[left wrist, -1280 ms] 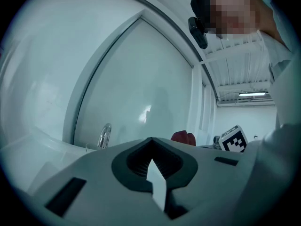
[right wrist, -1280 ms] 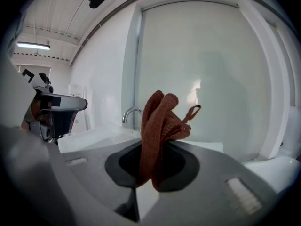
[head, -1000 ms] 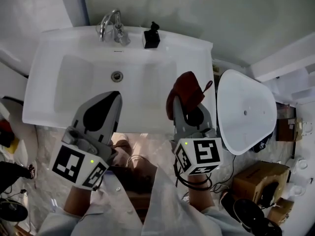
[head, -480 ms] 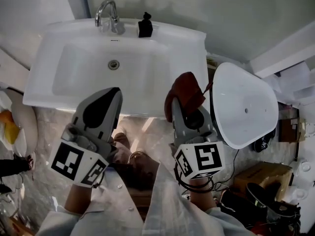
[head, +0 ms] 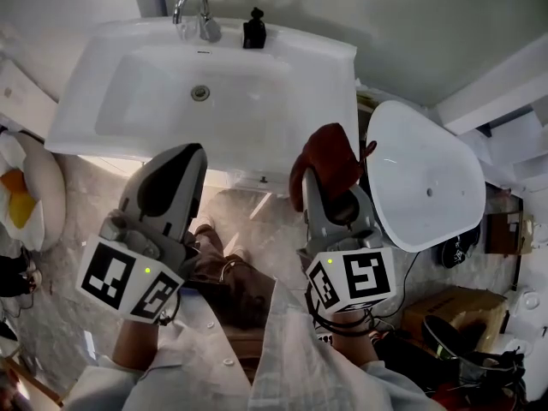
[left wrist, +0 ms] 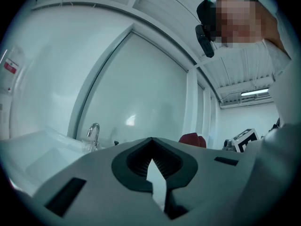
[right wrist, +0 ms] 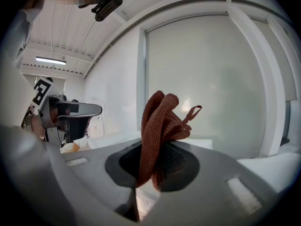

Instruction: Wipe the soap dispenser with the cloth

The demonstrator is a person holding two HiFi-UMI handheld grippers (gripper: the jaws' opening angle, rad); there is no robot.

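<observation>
The white sink [head: 339,62] fills the upper part of the head view. The soap dispenser [head: 253,30], small and dark, stands upright on the sink's back rim, just right of the chrome faucet [head: 190,8]. The drain [head: 200,93] lies in the sink's bowl, in front of the faucet.

The cloth [right wrist: 160,121], a reddish-brown knit with a small loop sticking out to one side, is not at the dispenser. It is bunched at the sink's front right corner, the whole bowl away from the back rim. The right hand-held gripper [right wrist: 155,150] pinches it: both jaws press on the folded cloth, which stands up out of them in thick folds.

The left hand-held gripper [left wrist: 151,141] points toward the sink's front edge, left of the cloth and level with it. Its 2 jaws are pressed together at the tips and nothing sits between them. From its own view the faucet and the dispenser show small, far across the sink.

Both grippers sit over the marbled floor [head: 77,204] in front of the sink, with white sleeves behind their marker cubes. A white oval object [head: 428,178] lies just right of the sink, next to the cloth.
</observation>
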